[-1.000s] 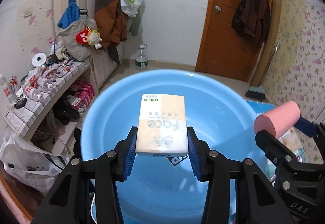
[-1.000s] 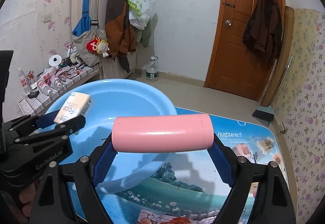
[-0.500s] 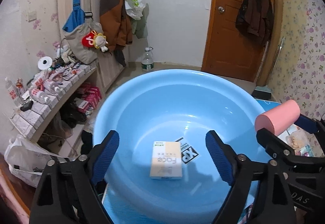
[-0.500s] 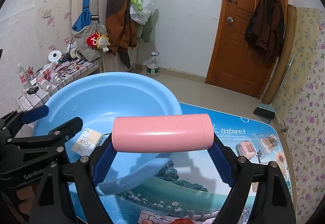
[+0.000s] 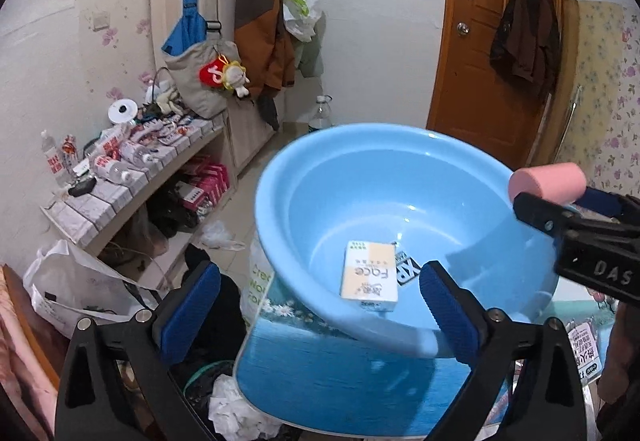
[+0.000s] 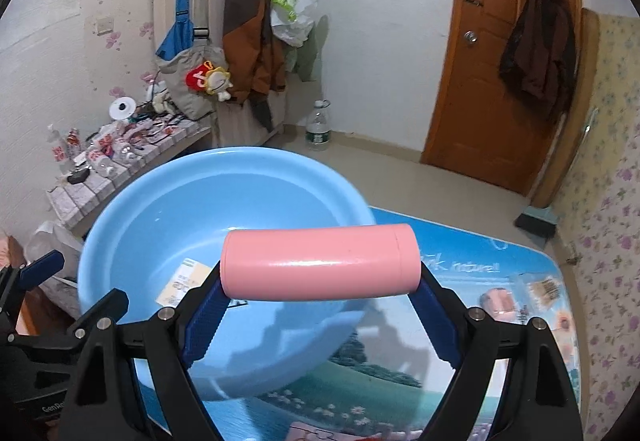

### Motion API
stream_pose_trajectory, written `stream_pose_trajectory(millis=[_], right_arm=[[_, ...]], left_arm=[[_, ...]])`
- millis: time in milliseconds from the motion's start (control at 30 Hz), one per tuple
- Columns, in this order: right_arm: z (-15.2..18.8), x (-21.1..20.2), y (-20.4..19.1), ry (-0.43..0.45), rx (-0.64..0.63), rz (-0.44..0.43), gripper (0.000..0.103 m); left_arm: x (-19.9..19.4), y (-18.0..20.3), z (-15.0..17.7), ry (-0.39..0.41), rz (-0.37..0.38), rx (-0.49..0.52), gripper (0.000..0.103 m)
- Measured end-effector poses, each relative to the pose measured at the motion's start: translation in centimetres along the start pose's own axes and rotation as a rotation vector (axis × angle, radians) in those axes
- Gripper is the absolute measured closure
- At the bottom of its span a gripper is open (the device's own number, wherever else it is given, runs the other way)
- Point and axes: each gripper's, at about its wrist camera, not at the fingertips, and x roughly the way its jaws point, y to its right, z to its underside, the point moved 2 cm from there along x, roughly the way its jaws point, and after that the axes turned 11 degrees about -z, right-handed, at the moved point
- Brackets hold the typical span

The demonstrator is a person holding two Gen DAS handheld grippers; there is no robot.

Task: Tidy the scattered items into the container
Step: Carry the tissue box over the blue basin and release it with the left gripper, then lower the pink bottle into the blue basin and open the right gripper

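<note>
A light blue basin (image 5: pixel 400 333) stands on a picture-printed table (image 5: pixel 340 377). A white and yellow tissue pack (image 5: pixel 368 275) lies on the basin's floor; it also shows in the right wrist view (image 6: pixel 186 277). My left gripper (image 5: pixel 320 305) is open and empty, at the basin's near left rim. My right gripper (image 6: pixel 320 297) is shut on a pink cylinder (image 6: pixel 320 261), held sideways over the basin's (image 6: pixel 160 209) near right edge. The cylinder also shows in the left wrist view (image 5: pixel 548 181).
Small packets (image 6: pixel 540 289) lie on the table's (image 6: pixel 460 269) right side. A printed card (image 5: pixel 586 349) lies at the table's near right. A cluttered shelf (image 5: pixel 120 169) stands left, with bags (image 5: pixel 68 285) on the floor. A water bottle (image 6: pixel 318 125) stands by the far wall.
My left gripper opened and dropped the tissue pack into the basin, then pulled back to the left. My right gripper moved a little over the basin with the pink cylinder.
</note>
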Motion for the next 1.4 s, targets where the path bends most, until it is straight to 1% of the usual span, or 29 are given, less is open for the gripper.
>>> stream_pose_trajectory(millis=[100,167,400,933,1000,1067,1100,1133,1233,1400], right_arm=[[-0.1,0.7,-0.6,-0.013,-0.030,0.004,0.015],[-0.2,1.2,-1.0,-0.028,-0.039,-0.009,0.015],[0.3,2.7,-2.2,-0.071,-0.038,-0.028,0.015],[0.5,4.2,-3.1,-0.091,-0.086,0.007,0.015],[0.6,4.3,-3.0,-0.094,-0.084,-0.003,0.014],[0.4,4.2,-2.9,-0.089,-0.087,-0.001,0.012],[0.3,4.1,-2.9,-0.078,-0.097,0.016,0.008],[0.2,3.9,-3.0,-0.064,-0.109,0.028,0.007],[0.0,3.2,-3.1,-0.023,-0.132,0.037,0.007],[-0.1,2.5,-2.4,-0.011,-0.103,0.041,0.007]], left_arm=[[-0.2,-0.1,0.0,0.012,-0.005,0.004,0.002],[-0.1,0.0,0.1,0.009,-0.003,0.007,0.002],[0.3,0.1,0.1,-0.003,0.001,0.008,0.002],[1.0,-0.4,0.0,-0.009,-0.013,0.001,0.002],[1.0,-0.5,0.0,-0.005,-0.015,0.000,0.002],[0.9,-0.5,-0.1,-0.004,-0.016,-0.005,0.002],[0.8,-0.6,-0.2,-0.002,-0.016,-0.010,0.002],[0.8,-0.8,-0.3,0.000,-0.017,-0.016,0.002],[0.7,-1.0,-0.5,0.002,-0.019,-0.022,0.002],[0.5,-1.1,-0.5,-0.002,-0.013,-0.032,0.002]])
